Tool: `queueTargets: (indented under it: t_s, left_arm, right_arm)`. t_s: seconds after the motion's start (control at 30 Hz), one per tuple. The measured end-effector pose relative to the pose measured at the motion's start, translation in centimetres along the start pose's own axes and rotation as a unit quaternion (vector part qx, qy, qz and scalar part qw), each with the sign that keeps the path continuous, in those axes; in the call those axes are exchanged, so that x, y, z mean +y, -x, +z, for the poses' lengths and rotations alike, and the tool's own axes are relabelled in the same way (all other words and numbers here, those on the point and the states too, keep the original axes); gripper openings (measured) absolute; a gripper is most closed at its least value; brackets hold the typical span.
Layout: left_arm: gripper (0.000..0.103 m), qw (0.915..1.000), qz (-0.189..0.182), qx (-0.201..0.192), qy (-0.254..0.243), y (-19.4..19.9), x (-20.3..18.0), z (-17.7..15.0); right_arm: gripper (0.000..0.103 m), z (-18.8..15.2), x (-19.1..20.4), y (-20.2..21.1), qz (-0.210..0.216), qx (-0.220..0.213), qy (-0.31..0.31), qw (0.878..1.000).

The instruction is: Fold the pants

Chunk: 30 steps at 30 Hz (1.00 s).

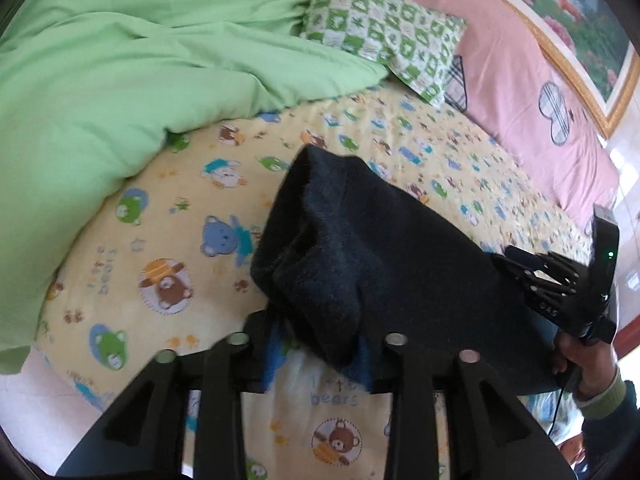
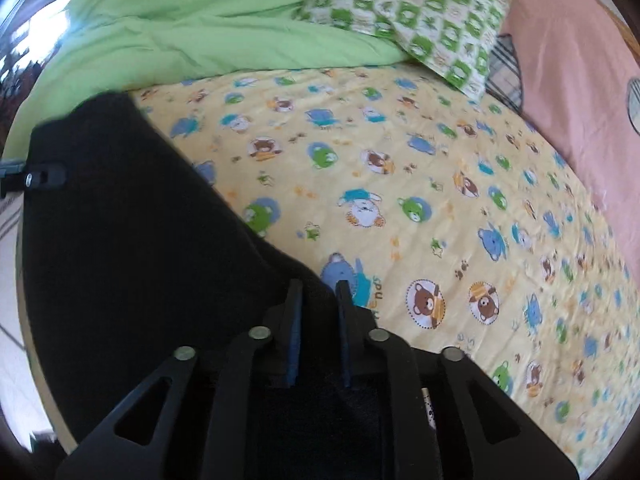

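Observation:
The pants (image 1: 384,264) are black fleece and hang in a bunched fold above the yellow bear-print bed sheet (image 1: 168,240). My left gripper (image 1: 320,352) is shut on one corner of them, the blue pads pinching the cloth. In the left wrist view my right gripper (image 1: 516,264) grips the opposite edge at the right. In the right wrist view my right gripper (image 2: 318,320) is shut on the pants (image 2: 132,240), which spread dark across the left. The left gripper's finger (image 2: 44,178) shows at the far left edge of the cloth.
A green duvet (image 1: 120,72) lies heaped at the back left of the bed. A green-and-white checked pillow (image 1: 384,32) rests against a pink cover (image 1: 520,80) at the back right. A framed picture (image 1: 580,12) hangs on the wall.

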State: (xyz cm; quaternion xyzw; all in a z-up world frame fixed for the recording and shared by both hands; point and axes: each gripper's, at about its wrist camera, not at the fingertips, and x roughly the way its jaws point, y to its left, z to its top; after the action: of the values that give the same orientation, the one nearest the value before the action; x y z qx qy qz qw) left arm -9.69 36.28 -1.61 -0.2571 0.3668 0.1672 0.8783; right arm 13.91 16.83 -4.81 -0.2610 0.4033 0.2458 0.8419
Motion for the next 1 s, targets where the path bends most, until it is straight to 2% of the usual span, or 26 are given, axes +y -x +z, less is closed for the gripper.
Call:
queueTargets:
  t_s: [0.07, 0.13, 0.17, 0.23, 0.27, 0.37, 0.43, 0.6, 0.77, 1.0]
  left_arm:
    - [0.046, 0.9997, 0.01, -0.019, 0.008, 1.5, 0.2, 0.1]
    - [0.048, 0.9983, 0.025, -0.051, 0.012, 3.6, 0.1, 0.1]
    - [0.052, 0.9978, 0.027, -0.06, 0.011, 4.4, 0.0, 0.2]
    - [0.055, 0.997, 0.017, -0.074, 0.01, 5.9, -0.7, 0.5]
    - [0.056, 0.9969, 0.008, -0.077, 0.009, 6.4, -1.1, 0.7]
    - [0.059, 0.9972, -0.02, -0.071, -0.007, 6.5, -3.2, 0.9]
    - [0.059, 0.9972, -0.038, -0.058, -0.027, 5.7, -5.4, 0.8]
    - [0.06, 0.9942, -0.078, -0.017, -0.072, 3.4, -10.7, -0.4]
    - [0.06, 0.9863, -0.112, 0.014, -0.12, 2.0, -15.7, -2.3]
    - [0.063, 0.974, -0.146, 0.046, -0.167, 0.2, -21.6, -3.8]
  right_arm:
    - [0.038, 0.0, -0.8, 1.0, -0.001, -0.01, -0.03, 1.0]
    - [0.038, -0.3, -2.0, 3.2, 0.023, -0.032, -0.071, 0.997]
    - [0.038, -0.6, -2.3, 3.9, 0.03, -0.038, -0.081, 0.996]
    - [0.04, -1.6, -3.3, 6.4, 0.051, -0.06, -0.111, 0.991]
    - [0.046, -2.1, -3.6, 7.4, 0.059, -0.066, -0.124, 0.988]
    - [0.063, -4.5, -4.5, 9.7, 0.086, -0.073, -0.164, 0.98]
    - [0.063, -6.1, -4.9, 10.7, 0.096, -0.07, -0.19, 0.975]
    - [0.063, -11.1, -5.7, 13.6, 0.081, -0.069, -0.249, 0.963]
    - [0.064, -15.6, -7.1, 16.8, 0.053, -0.078, -0.297, 0.95]
    - [0.066, -21.9, -8.9, 20.8, 0.002, -0.096, -0.372, 0.923]
